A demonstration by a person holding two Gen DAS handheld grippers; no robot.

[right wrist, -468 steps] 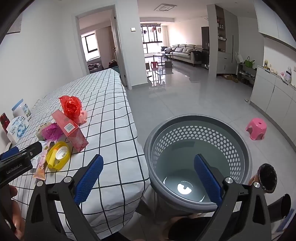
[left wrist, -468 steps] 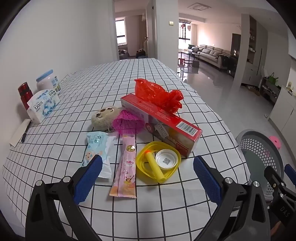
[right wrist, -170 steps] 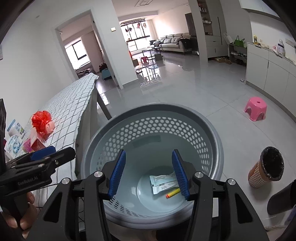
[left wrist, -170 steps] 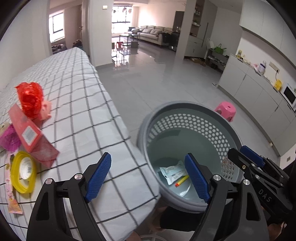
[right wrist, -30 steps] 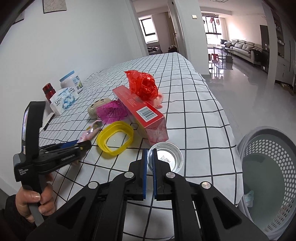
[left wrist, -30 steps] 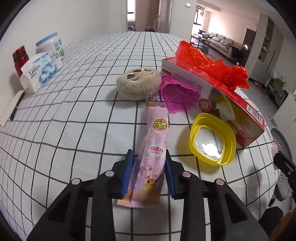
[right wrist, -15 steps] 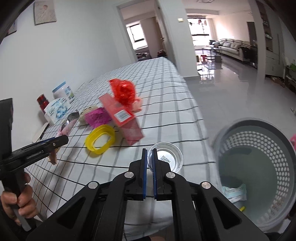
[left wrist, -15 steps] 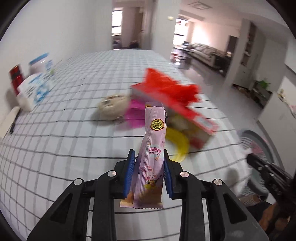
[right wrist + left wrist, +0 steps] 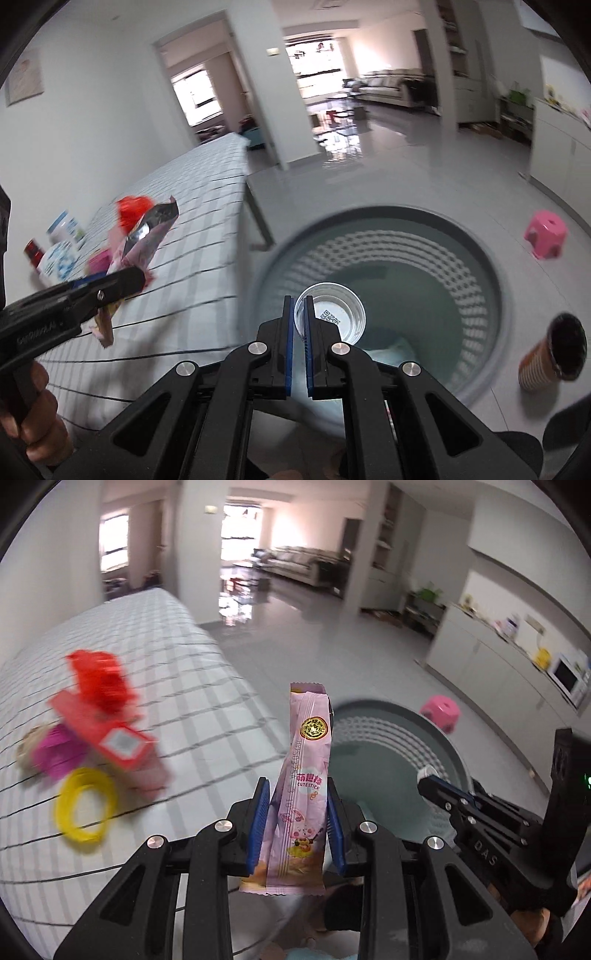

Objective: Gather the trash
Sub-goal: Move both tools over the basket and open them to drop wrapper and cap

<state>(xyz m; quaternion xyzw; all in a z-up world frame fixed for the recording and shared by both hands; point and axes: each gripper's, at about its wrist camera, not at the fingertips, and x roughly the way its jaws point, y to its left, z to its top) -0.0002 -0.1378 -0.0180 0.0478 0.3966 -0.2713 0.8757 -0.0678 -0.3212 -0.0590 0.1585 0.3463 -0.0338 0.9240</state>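
On my feeds the grey perforated basket (image 9: 384, 236) stood on the floor just beside the checked tabletop (image 9: 155, 672), where a red box (image 9: 107, 734) and a yellow ring (image 9: 85, 805) lay blurred. My left gripper (image 9: 295, 827) was clamped on the lower part of a pink snack wrapper (image 9: 303, 782), which stood upright between the blue pads near the basket's rim. My right gripper (image 9: 299, 336) was pinched nearly together on the rim of a small clear plastic cup (image 9: 332, 317), held over the basket's opening.
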